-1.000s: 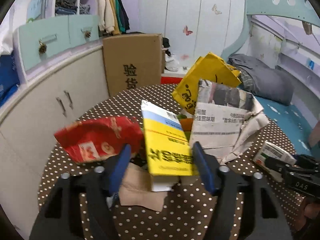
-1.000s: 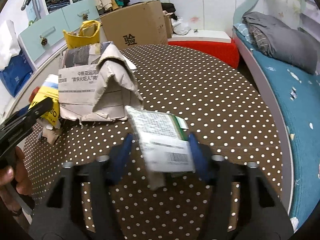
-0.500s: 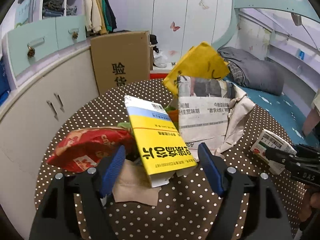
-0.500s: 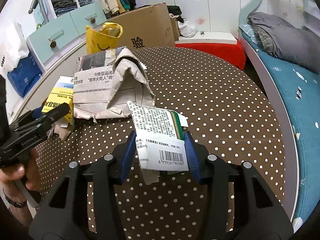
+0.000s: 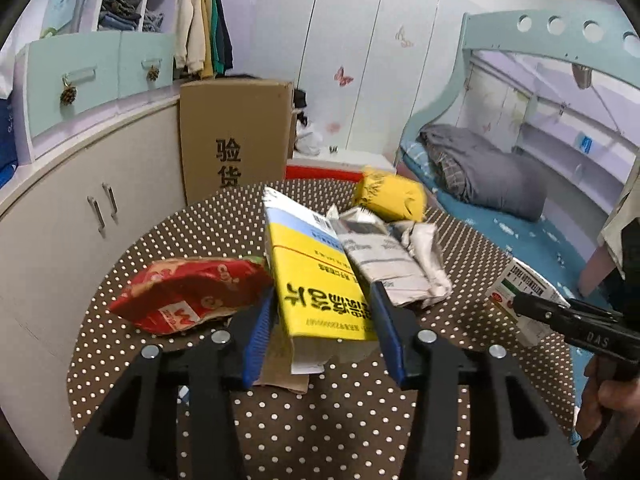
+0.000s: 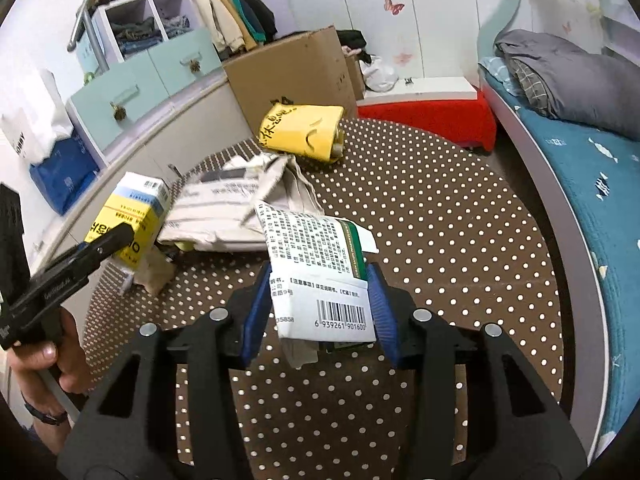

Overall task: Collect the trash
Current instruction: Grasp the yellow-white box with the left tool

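The yellow box sits between the blue pads of the left gripper, its open lower end pointing toward the camera and its blue-and-white top tilted away. The jaws are closing, and both pads meet the box's sides, so it is clamped and lifted above the polka-dot table. The white medicine box, barcode end nearest the camera, is pinched the same way in the right gripper, held clear of the tabletop with a paper slip hanging from its lower edge. Under the yellow box lies a brown paper scrap. To its left rests a red snack bag, to its right a crumpled newspaper, and beyond that a yellow bag near the far rim. A cardboard carton stands past the table, beside the cabinets
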`<state>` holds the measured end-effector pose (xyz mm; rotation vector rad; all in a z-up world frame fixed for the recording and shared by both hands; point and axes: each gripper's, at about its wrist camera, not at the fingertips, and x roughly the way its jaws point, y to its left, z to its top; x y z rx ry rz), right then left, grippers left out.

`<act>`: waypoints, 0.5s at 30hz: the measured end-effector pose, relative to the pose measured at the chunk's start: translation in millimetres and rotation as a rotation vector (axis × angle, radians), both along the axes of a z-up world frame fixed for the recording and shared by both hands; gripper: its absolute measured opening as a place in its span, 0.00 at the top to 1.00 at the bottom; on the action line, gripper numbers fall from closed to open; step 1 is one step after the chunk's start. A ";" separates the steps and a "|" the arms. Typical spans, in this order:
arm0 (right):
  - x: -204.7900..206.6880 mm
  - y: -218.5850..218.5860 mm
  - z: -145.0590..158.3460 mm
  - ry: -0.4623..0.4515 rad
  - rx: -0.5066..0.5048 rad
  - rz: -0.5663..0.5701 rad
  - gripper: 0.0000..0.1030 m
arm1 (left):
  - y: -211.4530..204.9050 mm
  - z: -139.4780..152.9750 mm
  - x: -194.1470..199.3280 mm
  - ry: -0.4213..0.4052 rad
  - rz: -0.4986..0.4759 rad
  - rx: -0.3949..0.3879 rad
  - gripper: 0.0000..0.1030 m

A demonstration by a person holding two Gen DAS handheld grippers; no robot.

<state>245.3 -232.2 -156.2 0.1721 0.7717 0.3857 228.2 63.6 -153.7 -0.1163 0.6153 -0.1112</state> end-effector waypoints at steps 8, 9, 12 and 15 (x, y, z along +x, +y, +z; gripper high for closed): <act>-11.2 -13.8 24.4 -0.053 0.044 -0.013 0.56 | -6.7 23.6 -11.9 -0.067 -0.026 0.012 0.65; -11.7 -14.6 25.4 -0.054 0.046 -0.013 0.56 | -8.8 20.4 -9.2 -0.047 -0.026 0.016 0.65; -14.7 -16.2 24.6 -0.051 0.048 -0.007 0.56 | -12.5 9.1 -6.6 -0.003 -0.030 0.048 0.42; -17.0 -16.2 19.0 -0.037 0.042 -0.001 0.56 | -15.3 -1.2 -17.7 -0.002 -0.035 0.090 0.23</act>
